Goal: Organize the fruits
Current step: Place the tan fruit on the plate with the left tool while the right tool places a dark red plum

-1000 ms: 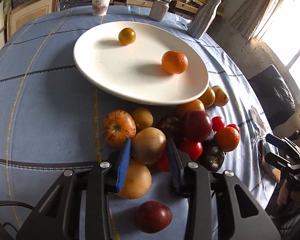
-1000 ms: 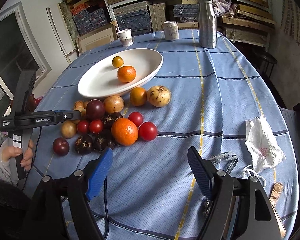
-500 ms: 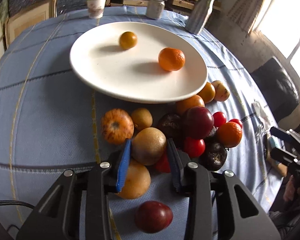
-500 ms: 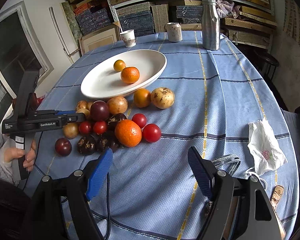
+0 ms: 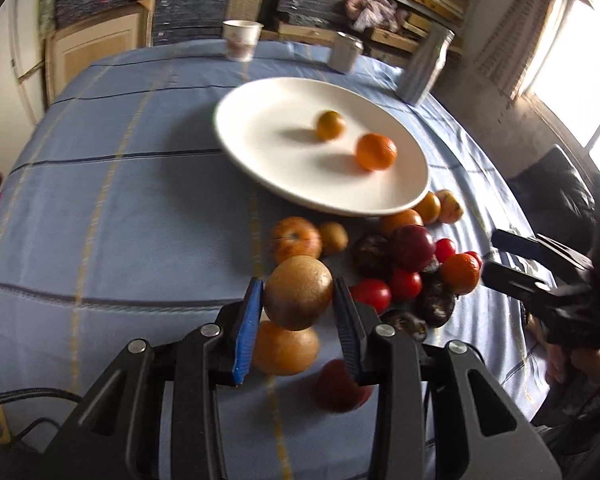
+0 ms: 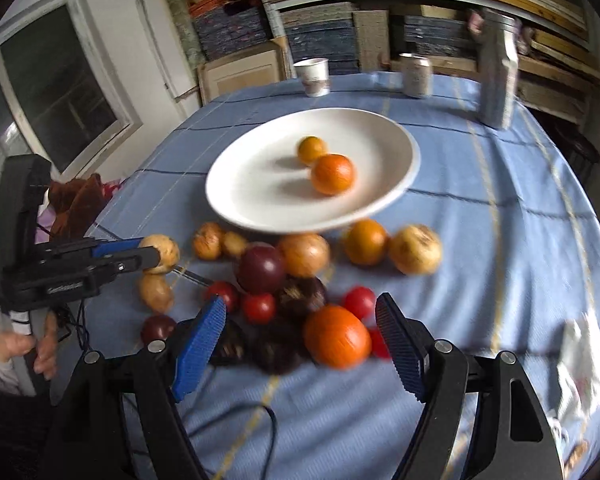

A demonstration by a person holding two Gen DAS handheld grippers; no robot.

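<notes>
On the blue tablecloth (image 5: 112,208), shelves (image 6: 340,20) behind.

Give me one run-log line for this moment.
left gripper: shut on round brown fruit | right gripper: open, empty, over big orange | white oval plate: two small oranges

You've got open plate (image 5: 260,136) w/ room left of the oranges (image 5: 376,152); fruit pile (image 5: 404,276) crowds near rim.
</notes>
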